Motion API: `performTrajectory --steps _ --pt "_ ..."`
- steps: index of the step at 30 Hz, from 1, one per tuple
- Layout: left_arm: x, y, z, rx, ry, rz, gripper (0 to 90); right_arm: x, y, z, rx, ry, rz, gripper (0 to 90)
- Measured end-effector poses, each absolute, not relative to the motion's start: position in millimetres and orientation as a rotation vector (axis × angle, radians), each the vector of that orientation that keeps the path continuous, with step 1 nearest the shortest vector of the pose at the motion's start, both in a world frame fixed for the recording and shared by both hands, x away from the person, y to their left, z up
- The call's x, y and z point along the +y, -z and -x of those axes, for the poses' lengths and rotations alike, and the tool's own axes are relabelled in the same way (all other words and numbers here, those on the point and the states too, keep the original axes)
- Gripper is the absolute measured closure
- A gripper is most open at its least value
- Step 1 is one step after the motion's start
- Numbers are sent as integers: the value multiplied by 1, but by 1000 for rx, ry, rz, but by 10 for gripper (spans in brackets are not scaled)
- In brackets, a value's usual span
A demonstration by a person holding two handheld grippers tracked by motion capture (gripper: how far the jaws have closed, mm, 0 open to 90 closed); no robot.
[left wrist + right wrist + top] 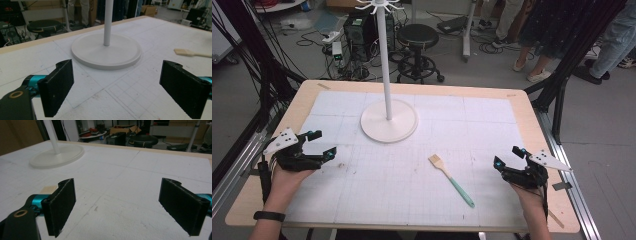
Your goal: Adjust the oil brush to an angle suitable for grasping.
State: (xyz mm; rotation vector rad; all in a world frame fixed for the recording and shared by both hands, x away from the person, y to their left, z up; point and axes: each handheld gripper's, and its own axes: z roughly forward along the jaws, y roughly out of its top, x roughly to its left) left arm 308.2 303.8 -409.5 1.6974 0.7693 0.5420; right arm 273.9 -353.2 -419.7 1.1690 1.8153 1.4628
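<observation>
A small brush (pixel 451 180) with a tan head and a teal handle lies flat on the white gridded mat (pixel 412 195), right of centre. Its tan head (pixel 183 52) shows at the far right of the left gripper view and peeks out behind the left jaw (pixel 48 189) in the right gripper view. A white stand with a round base (pixel 389 120) and a tall pole rises at the back centre. My left gripper (pixel 322 144) hovers open near the table's left edge with nothing between its jaws. At the right edge, my right gripper (pixel 508 155) is open and empty too.
The wooden table edge (pixel 532 125) frames the mat. Behind the table are a black stool (pixel 418 37), a computer tower with cables on the floor, and people standing at the back right. Black frame posts stand at both sides.
</observation>
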Motion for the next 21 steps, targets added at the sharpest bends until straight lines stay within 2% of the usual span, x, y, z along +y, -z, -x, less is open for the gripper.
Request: performTrajectory --steps 21 --pt "302 409 -312 763 -542 -1680 129 -357 411 -266 1819 -1465 -1168 117"
